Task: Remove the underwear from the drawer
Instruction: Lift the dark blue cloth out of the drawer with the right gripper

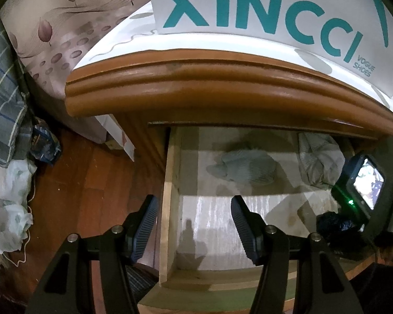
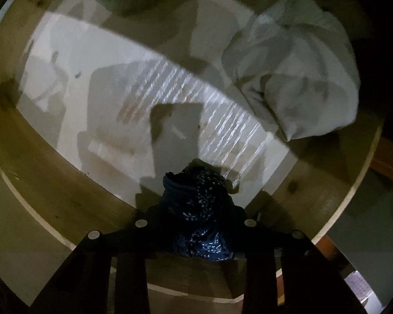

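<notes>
Underwear gripped over the drawer (image 2: 52, 183).
My right gripper (image 2: 196, 209) pinches dark underwear (image 2: 199, 198); my left gripper (image 1: 194, 225) hangs half-open, empty.

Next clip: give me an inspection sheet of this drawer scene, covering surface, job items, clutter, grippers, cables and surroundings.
Surface: open wooden drawer with a pale liner, below the nightstand top.
Job's things: dark speckled underwear bunched between the right gripper's fingers; a pale folded garment and a crumpled light cloth lie in the drawer.
Clutter: white shoe bag on the nightstand; plastic bags on the floor.
Grippers: left gripper open, empty, above the drawer's left side; right gripper shut on the underwear.
Cables: thin cord by the bags.
Surroundings: wooden floor, leaf-print bedding.
</notes>
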Tool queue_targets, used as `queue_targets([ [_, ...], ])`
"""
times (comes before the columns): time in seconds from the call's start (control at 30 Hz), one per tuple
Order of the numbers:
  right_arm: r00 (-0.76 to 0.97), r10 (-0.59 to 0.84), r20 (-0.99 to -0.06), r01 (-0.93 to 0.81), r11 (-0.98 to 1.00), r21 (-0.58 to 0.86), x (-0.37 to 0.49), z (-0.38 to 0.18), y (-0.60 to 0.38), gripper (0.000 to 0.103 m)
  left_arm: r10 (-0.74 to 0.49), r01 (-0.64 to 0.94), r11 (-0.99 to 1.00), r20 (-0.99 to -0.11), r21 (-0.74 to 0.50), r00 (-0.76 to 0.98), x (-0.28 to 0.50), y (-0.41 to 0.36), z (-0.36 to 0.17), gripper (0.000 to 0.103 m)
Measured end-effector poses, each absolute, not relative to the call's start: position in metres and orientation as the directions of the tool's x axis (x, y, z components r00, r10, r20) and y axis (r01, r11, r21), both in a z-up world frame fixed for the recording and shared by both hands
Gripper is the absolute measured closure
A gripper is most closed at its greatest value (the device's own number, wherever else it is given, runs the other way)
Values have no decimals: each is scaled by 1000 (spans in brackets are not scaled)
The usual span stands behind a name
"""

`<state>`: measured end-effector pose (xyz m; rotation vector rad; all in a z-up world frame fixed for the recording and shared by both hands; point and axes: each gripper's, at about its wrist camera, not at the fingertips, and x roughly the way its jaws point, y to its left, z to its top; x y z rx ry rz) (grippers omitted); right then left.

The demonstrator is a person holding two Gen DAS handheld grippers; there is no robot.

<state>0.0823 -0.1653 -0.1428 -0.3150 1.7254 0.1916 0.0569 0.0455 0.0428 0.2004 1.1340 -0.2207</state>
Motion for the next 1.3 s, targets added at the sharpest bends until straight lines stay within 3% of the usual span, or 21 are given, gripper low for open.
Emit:
queue_targets([
  [0.37,63,0,-998,-175,984,-11,70,-88,-163,73,-76,271,962,-912,39,402,57,46,42,43],
  [0.73,281,68,-957,-59,997,53,48,-30,-174,73,-56,273,959,-903,70,427,54,43,43,43],
  [1.3,401,125,-908,-66,992,108,32,35,-165,73,-52,295,951,-896,90,440,50,40,46,43],
])
